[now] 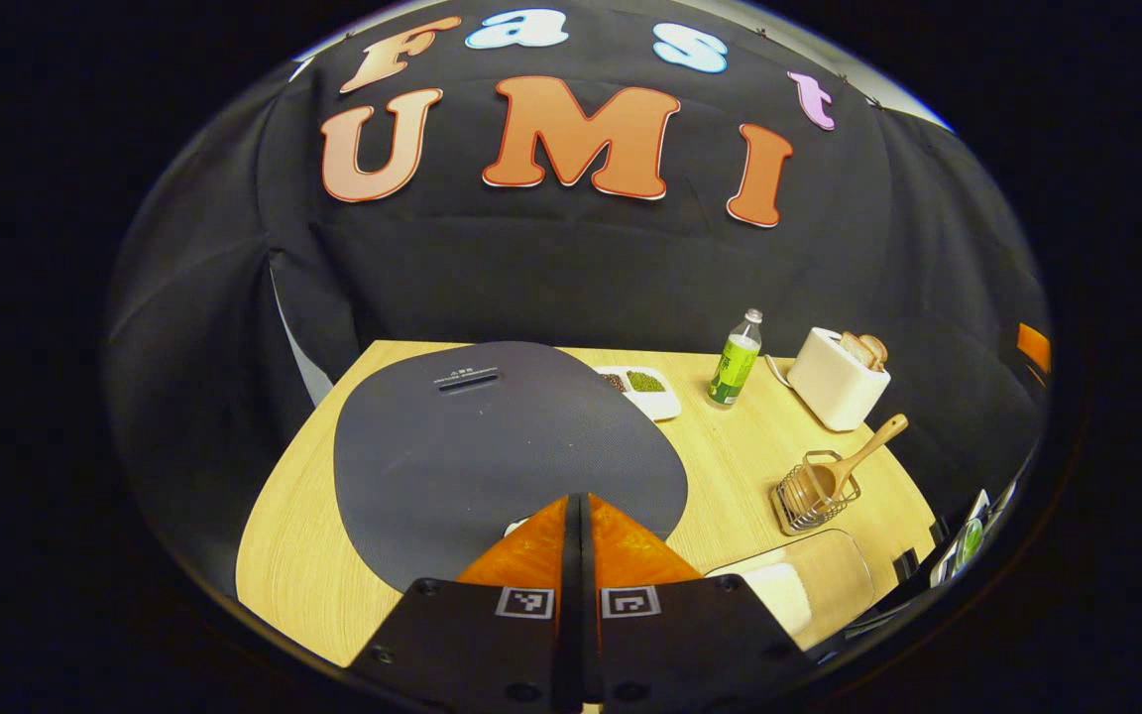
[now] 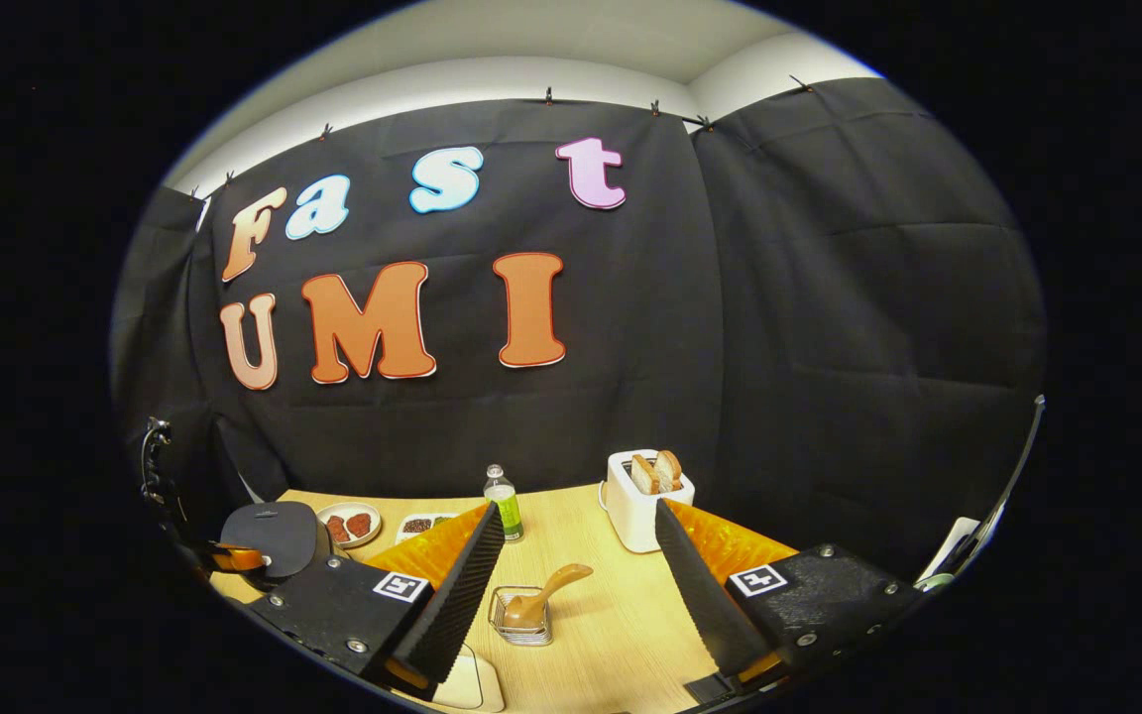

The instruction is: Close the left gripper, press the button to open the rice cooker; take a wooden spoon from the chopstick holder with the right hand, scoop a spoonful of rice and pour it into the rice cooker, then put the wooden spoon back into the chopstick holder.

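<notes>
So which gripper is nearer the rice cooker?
Left. The left gripper sits shut right over the rice cooker lid. The right gripper is open farther off, facing the spoon.

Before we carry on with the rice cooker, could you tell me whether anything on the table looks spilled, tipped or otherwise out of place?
Nothing stands out. The rice cooker lid is down, the wooden spoon leans in its wire holder, and the bottle and toaster stand upright. No spills show on the table.
</notes>
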`<state>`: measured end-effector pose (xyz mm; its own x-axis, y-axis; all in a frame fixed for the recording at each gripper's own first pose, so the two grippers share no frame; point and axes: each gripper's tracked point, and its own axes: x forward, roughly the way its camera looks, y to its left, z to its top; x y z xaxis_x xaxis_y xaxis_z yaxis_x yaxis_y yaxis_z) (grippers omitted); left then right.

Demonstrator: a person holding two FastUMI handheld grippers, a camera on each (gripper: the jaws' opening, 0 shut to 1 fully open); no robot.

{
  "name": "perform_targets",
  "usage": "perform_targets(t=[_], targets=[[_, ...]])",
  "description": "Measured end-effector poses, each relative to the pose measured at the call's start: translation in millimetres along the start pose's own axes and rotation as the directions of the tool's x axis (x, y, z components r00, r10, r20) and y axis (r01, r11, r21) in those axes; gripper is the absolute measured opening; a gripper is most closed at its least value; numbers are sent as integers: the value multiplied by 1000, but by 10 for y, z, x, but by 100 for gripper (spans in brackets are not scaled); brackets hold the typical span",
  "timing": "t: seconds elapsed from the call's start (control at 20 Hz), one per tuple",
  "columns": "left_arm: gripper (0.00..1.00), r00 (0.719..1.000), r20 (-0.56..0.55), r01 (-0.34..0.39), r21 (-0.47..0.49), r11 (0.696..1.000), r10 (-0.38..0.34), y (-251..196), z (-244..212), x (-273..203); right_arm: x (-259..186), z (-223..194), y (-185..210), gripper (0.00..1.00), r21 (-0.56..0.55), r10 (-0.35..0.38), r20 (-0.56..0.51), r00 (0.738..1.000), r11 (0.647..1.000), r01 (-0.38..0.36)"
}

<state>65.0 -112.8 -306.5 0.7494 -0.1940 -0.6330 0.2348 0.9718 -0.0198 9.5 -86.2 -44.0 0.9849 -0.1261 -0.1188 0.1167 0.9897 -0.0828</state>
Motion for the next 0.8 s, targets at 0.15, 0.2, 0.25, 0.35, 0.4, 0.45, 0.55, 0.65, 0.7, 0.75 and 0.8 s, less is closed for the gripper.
perform_targets(t=[0.15, 0.2, 0.25, 0.35, 0.4, 0.45, 0.55, 0.65, 0.7, 0.75, 0.8], targets=[[4, 998, -57, 23, 9, 1000, -22, 8, -50, 13, 27, -64, -16, 94, 7, 0, -15, 1000, 1000, 0], [0, 995, -90, 34, 0, 999, -33, 3, -118, 49, 32, -92, -16, 95, 7, 1, -23, 1000, 1000, 0], [0, 998, -54, 27, -17, 999, -28, 1, -51, 34, 31, -117, -27, 95, 7, 0, -28, 1000, 1000, 1], [4, 998, -51, 28, -38, 999, -30, 2, -89, 9, 19, -141, -45, 95, 7, -1, -33, 999, 1000, 1], [9, 998, -47, 28, -32, 999, -30, 0, -90, 39, 15, -141, -52, 95, 12, 0, -32, 999, 1000, 0], [5, 998, -55, 27, -15, 1000, -27, -6, -101, 27, -2, -130, -65, 95, 19, 1, -29, 1000, 1000, 0], [5, 999, -46, 19, 2, 1000, -19, -21, -54, 24, -23, -108, -76, 95, 32, 3, -20, 1000, 999, -3], [4, 1000, -19, 7, 11, 1000, -7, -14, 32, -19, -34, -94, -79, 95, 40, 6, -15, 1000, 999, -6], [4, 999, -32, 2, 4, 1000, -2, -16, 44, -89, -39, -88, -85, 95, 42, 7, -12, 1000, 999, -6], [4, 1000, 6, -5, -4, 1000, 5, -11, 187, -161, -45, -79, -93, 95, 46, 7, -8, 1000, 999, -7], [4, 999, 50, -8, -15, 1000, 9, -7, 396, -241, -45, -68, -93, 95, 49, 9, -5, 1000, 999, -9]])
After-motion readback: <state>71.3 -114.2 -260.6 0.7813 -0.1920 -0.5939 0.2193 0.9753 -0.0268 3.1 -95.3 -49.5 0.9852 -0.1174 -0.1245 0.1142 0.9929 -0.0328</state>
